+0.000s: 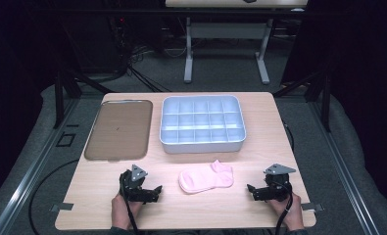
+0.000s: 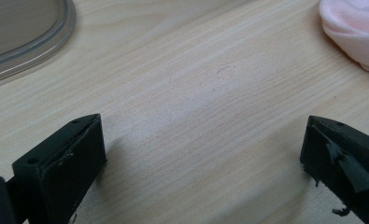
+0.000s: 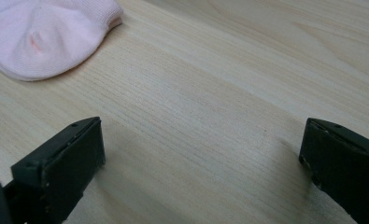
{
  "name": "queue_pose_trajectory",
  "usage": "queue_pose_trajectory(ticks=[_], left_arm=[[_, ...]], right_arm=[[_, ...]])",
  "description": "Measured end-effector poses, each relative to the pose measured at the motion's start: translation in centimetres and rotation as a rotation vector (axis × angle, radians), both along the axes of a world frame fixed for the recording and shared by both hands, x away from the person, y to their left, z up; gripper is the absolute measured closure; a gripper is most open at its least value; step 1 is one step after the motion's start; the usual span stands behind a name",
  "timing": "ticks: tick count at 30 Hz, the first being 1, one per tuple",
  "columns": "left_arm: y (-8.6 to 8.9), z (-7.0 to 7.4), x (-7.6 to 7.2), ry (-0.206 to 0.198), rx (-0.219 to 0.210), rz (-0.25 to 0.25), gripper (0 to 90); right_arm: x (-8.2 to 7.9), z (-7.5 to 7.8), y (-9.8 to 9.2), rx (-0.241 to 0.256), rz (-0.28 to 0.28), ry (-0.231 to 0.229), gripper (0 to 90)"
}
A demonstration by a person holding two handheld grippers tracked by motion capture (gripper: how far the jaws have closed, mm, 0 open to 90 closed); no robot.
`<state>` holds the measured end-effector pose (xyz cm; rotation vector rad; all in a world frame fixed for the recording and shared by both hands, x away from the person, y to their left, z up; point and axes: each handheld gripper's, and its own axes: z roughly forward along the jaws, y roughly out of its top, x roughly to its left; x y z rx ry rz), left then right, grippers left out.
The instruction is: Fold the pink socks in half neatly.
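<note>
A pink sock (image 1: 206,177) lies flat on the wooden table (image 1: 181,215) near its front edge, between the two grippers. My left gripper (image 1: 156,189) rests low at the sock's left, open, with bare wood between its jaws; its own view (image 2: 203,154) catches the sock (image 2: 355,32) at the top right. At the sock's right sits my right gripper (image 1: 250,190), also open and holding nothing. In the right gripper view (image 3: 201,154) the sock (image 3: 46,32) lies at the top left, apart from the jaws.
A pale blue tray (image 1: 202,144) divided into several compartments stands behind the sock. A flat brown tray (image 1: 118,129) lies to its left, its rim (image 2: 42,44) in the left gripper view. A hand holds each gripper at the table's front edge.
</note>
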<state>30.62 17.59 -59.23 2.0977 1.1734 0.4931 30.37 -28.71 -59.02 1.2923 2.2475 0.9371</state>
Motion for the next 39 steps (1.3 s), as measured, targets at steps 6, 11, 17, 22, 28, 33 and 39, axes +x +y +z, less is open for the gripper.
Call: queue_pose_trajectory(ticks=[6, 11, 17, 22, 28, 33, 39], left_arm=[[0.0, 0.0, 0.0, -0.001, 0.003, 0.005, 0.0], [0.0, 0.0, 0.0, 0.000, 0.003, 0.006, 0.0], [0.0, 0.0, 0.0, -0.001, 0.003, 0.007, 0.0], [-0.1, 0.1, 0.0, 0.003, 0.010, 0.024, 0.0], [-0.7, 1.1, 0.1, -0.009, -0.045, 0.037, 0.2], [-2.3, 2.7, 0.3, -0.032, -0.098, -0.007, 0.3], [-4.9, 3.7, 1.2, -0.017, -0.109, -0.062, 3.4]], right_arm=[[0.0, 0.0, 0.0, 0.000, -0.001, 0.001, 0.0], [0.0, 0.0, 0.0, -0.001, -0.005, 0.005, 0.0], [0.1, 0.1, 0.0, -0.001, -0.020, 0.012, 0.0], [0.3, 0.2, 0.0, -0.003, -0.029, 0.014, 0.8], [0.7, 1.5, -0.4, 0.072, 0.002, 0.013, 1.7], [1.5, 3.1, 0.4, 0.107, 0.046, -0.001, 5.6], [2.7, 4.1, 2.4, 0.087, 0.112, -0.009, 10.6]])
